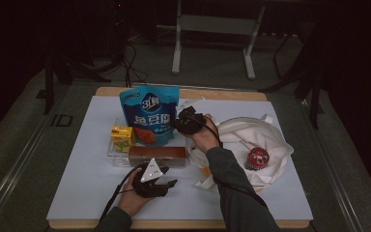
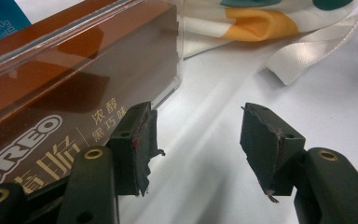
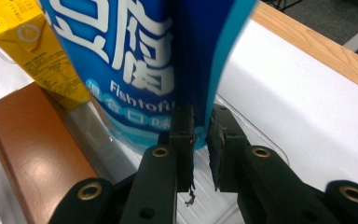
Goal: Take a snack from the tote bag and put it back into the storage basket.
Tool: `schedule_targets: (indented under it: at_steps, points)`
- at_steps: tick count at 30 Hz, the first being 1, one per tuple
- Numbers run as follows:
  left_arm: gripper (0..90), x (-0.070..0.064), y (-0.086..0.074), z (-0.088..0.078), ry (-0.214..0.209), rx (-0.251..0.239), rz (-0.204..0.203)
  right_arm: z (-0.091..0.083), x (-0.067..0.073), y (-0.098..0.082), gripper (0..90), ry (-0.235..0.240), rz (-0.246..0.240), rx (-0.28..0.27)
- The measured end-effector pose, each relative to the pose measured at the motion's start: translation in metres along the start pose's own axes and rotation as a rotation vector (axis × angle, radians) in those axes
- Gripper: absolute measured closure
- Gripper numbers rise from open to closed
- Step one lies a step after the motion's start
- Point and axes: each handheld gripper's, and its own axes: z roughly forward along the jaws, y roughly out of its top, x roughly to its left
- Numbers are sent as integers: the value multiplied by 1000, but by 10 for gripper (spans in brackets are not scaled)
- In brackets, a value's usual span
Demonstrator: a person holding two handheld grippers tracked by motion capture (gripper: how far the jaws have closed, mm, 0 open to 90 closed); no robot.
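Note:
A blue snack bag [image 1: 149, 116] stands upright in a clear tray [image 1: 112, 151], beside a yellow drink carton [image 1: 122, 137] and behind a long brown Oreo box [image 1: 157, 155]. My right gripper [image 1: 179, 123] reaches the bag from the right. In the right gripper view the bag [image 3: 135, 56] has its side seam between the two pads of that gripper [image 3: 201, 140], which stand slightly apart and do not squeeze it. My left gripper [image 1: 166, 182] rests in front of the box. In the left gripper view it [image 2: 198, 140] is open and empty, with the box [image 2: 51, 93] just beside its left jaw.
A white drawstring cloth bag [image 1: 256, 137] lies crumpled to the right with a red round item [image 1: 257, 158] on it; its strap [image 2: 307, 51] trails near the box. The white table cover [image 1: 77, 193] ends at a wooden edge [image 3: 317, 46].

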Motion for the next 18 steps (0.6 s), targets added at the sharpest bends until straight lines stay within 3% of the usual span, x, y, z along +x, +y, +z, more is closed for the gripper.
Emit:
schedule_targets:
  at_steps: [6, 18]
  points:
    - [442, 0, 0, 0, -2, -2, 0, 2, 4, 2, 877, -3, 0, 6]
    - [442, 0, 0, 0, -1, 0, 1, 9, 13, 8, 868, -4, 8, 2]
